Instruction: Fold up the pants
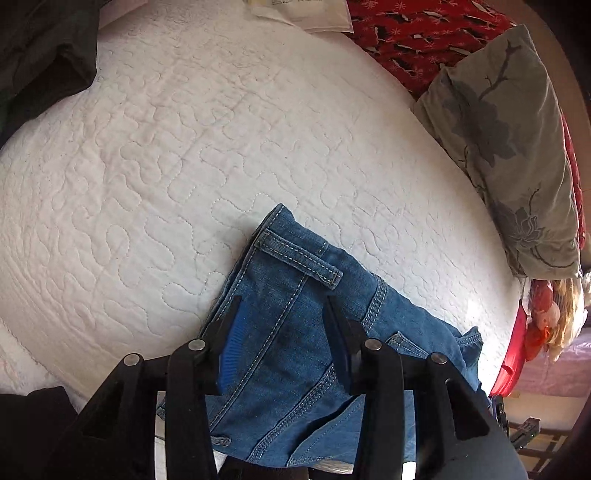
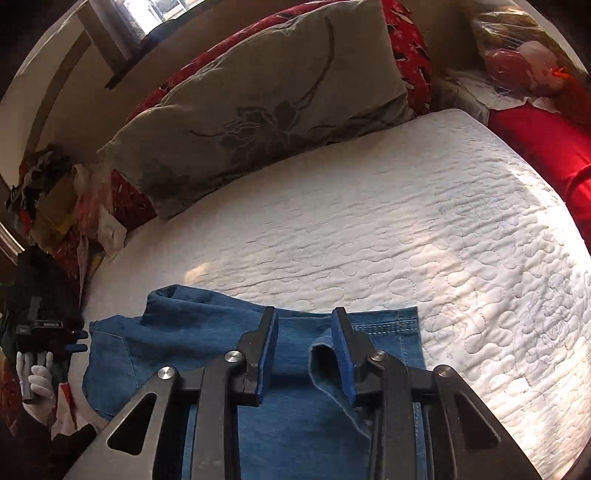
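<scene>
Blue denim pants (image 1: 295,332) lie on a white quilted bed (image 1: 184,166). In the left wrist view the waistband with a belt loop (image 1: 299,258) lies under my left gripper (image 1: 282,306), which is open above the denim. In the right wrist view the pants (image 2: 207,332) show a stitched hem (image 2: 388,326) at the right. My right gripper (image 2: 304,317) is open just over the denim, with a raised fold of fabric (image 2: 325,362) beside its right finger. The left gripper also shows at the far left in the right wrist view (image 2: 44,328), held by a white-gloved hand.
A grey floral pillow (image 2: 258,110) and red patterned bedding (image 1: 424,33) lie along the bed's far side. Dark clothing (image 1: 40,55) sits at the left corner. A red cloth (image 2: 546,147) and a bagged doll (image 2: 524,62) are at the right.
</scene>
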The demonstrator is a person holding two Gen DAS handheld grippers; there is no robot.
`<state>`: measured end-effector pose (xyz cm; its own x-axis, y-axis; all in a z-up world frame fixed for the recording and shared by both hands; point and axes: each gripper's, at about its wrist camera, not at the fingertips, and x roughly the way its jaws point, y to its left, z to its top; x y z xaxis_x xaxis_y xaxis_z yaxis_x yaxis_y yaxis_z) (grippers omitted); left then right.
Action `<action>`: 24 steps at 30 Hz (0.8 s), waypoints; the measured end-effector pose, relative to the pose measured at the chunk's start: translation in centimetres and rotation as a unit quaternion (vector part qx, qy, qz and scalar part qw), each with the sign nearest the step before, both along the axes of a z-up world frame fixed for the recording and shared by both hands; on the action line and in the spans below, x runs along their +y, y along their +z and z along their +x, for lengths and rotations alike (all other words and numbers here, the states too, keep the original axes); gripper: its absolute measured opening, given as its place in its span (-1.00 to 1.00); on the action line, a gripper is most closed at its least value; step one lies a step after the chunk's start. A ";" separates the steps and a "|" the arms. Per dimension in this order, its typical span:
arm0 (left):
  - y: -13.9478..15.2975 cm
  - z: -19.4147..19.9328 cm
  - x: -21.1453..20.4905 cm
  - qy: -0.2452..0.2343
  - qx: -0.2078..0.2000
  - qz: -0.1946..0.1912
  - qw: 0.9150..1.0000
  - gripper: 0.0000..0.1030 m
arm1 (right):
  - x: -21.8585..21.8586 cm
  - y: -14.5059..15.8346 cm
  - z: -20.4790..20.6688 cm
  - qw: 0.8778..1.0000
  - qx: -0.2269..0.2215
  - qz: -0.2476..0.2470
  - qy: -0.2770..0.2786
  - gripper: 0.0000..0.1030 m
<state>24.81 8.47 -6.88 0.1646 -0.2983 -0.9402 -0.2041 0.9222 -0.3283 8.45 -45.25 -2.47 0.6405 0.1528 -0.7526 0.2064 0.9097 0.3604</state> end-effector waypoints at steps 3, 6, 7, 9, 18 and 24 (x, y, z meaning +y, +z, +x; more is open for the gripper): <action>-0.6 0.5 -0.3 0.001 0.012 -0.017 1.000 -0.22 | 5.8 0.6 4.6 0.994 -0.014 0.034 0.100 -0.23; -1.0 0.3 -0.6 -0.008 0.021 -0.014 1.000 -0.22 | 11.6 -0.8 8.5 0.983 0.017 0.017 0.180 -0.19; -1.2 0.5 -0.7 -0.011 0.020 -0.015 1.000 -0.22 | 13.2 -1.2 9.4 0.979 0.023 -0.002 0.201 -0.19; -1.1 0.3 -0.5 -0.015 0.016 -0.023 0.999 -0.22 | 15.4 -2.0 10.8 0.972 0.040 -0.022 0.233 -0.19; -1.2 1.4 -2.1 -0.074 -0.002 -0.007 0.997 -0.21 | 18.8 -3.9 14.5 0.935 0.089 -0.156 0.304 -0.97; -1.6 3.1 -2.8 -0.064 -0.008 0.021 0.998 -0.20 | 16.3 -3.6 16.4 0.957 0.082 -0.103 0.258 -0.97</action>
<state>27.89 5.68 -8.53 0.1428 -0.2787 -0.9497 -0.0790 0.9532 -0.2917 24.84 -28.94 -6.05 0.3900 0.2549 -0.8848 -0.2510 0.9540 0.1642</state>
